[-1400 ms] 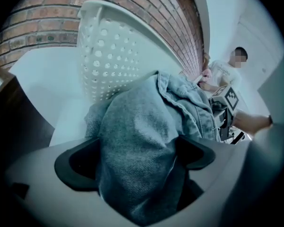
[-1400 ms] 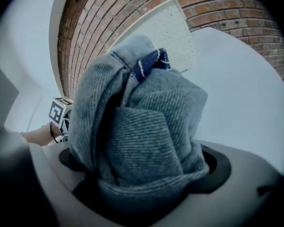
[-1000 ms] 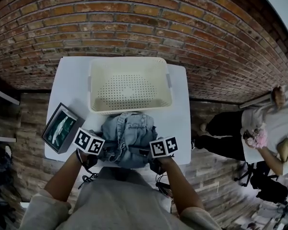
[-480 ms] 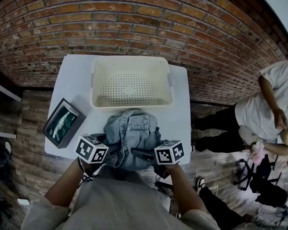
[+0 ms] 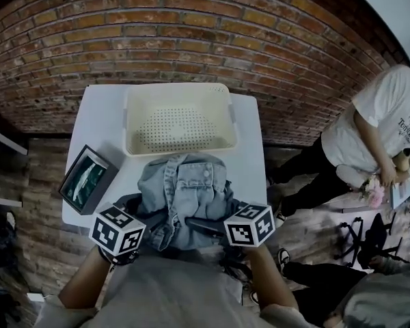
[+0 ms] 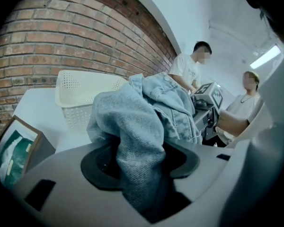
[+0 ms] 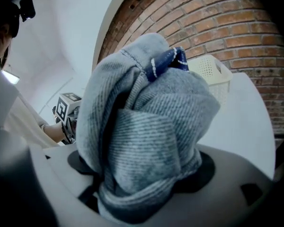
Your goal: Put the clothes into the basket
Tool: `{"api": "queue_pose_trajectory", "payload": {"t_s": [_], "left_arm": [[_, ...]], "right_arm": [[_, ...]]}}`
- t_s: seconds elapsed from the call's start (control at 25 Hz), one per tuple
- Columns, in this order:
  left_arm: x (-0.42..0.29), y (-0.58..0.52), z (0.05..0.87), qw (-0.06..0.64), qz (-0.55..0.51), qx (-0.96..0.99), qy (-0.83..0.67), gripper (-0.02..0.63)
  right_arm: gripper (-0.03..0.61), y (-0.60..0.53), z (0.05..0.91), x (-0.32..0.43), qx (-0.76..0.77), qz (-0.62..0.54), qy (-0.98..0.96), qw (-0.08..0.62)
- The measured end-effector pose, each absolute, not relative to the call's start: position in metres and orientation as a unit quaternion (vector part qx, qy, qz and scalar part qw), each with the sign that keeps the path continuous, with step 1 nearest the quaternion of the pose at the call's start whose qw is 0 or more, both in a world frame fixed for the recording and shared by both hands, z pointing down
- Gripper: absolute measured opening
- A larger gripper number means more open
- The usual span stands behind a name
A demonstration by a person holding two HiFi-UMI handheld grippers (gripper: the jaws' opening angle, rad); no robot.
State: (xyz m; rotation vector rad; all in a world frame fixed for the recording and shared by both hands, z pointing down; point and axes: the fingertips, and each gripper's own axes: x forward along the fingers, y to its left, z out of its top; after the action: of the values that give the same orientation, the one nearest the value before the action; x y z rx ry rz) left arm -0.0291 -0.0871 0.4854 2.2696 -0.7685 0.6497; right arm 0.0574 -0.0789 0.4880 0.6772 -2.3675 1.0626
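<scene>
While the denim jacket hangs bunched between the two grippers, it sits over the near part of the white table, just in front of the cream basket, which has nothing in it yet; the left gripper has its jaws pressed on a thick twist of the blue cloth, and they have just been closing on it; the right gripper has its jaws set wider round a big fat fold, and they too have just been closing on it; I think the jacket is soft and floppy but a bit heavy for cloth, so it will sag in the middle and loose parts may drag; it will not break or slip much, since denim is rough; thick folds near the two sides look like good spots to hold; a framed picture lies on the table to the left, well apart from the basket
</scene>
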Motion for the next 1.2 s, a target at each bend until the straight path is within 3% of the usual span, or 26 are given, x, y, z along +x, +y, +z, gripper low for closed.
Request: {"api": "queue_pose_trajectory", "payload": {"t_s": [1.2], "left_arm": [[-0.038, -0.156, 0.333, 0.171, 0.181, 0.897, -0.364, 0.229]], "right_arm": [[0.431, -0.153, 0.338, 0.051, 0.266, 0.218, -0.918, 0.200]]}}
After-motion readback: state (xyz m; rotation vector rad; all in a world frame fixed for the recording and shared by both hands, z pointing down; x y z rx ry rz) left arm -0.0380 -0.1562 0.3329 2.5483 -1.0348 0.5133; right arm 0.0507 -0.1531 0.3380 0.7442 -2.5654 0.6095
